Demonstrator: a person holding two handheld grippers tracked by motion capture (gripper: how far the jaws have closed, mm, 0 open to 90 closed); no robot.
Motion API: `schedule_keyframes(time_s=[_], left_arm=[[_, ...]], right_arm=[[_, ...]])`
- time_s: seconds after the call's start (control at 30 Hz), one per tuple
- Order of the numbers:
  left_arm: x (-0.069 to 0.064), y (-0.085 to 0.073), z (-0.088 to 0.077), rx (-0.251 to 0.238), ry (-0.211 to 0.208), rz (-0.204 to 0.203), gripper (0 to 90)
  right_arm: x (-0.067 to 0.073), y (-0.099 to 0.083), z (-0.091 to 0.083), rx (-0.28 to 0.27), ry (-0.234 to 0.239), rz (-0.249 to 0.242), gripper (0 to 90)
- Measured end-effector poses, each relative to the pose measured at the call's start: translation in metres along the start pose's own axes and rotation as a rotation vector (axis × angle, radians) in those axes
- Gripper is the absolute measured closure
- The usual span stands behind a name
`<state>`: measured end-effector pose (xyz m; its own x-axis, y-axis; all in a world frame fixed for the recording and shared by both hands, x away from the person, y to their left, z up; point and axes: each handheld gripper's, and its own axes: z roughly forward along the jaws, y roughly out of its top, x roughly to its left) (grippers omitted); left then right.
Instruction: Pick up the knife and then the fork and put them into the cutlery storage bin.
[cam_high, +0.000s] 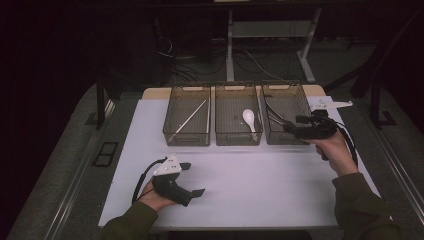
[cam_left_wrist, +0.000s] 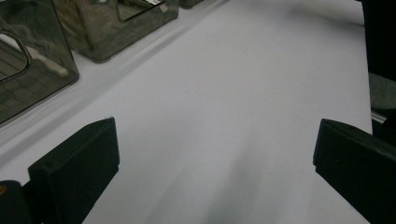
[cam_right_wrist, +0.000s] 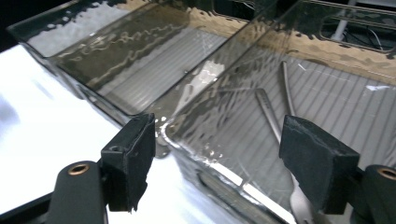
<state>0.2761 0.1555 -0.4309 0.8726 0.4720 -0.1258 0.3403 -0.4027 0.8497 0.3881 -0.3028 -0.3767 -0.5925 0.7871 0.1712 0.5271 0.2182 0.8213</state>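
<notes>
We judge the sorting nearly finished: the chopsticks (cam_high: 190, 119) lie in the far-left bin (cam_high: 186, 116), the white spoon (cam_high: 249, 119) in the middle bin (cam_high: 238, 115), and the metal cutlery (cam_right_wrist: 273, 116) rests on the floor of the right bin (cam_high: 285, 113), just beyond and below our right gripper (cam_high: 291, 126). Nothing is loose on the white table (cam_high: 250, 175), so little seems left beyond pulling back. Our right gripper hangs at that bin's near corner, pointing left across it, jaws apart and holding nothing. Our left gripper (cam_high: 195, 180) sits low over the bare table, well short of the bins, angled right, jaws spread wide and empty.
</notes>
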Motion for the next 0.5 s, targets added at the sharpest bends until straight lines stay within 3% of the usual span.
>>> schedule_keyframes(time_s=[0.5], left_arm=[[0.012,0.0,-0.004,-0.001,-0.007,0.005,0.0]], right_arm=[[0.029,-0.033,-0.005,0.006,-0.006,-0.071,22.2]])
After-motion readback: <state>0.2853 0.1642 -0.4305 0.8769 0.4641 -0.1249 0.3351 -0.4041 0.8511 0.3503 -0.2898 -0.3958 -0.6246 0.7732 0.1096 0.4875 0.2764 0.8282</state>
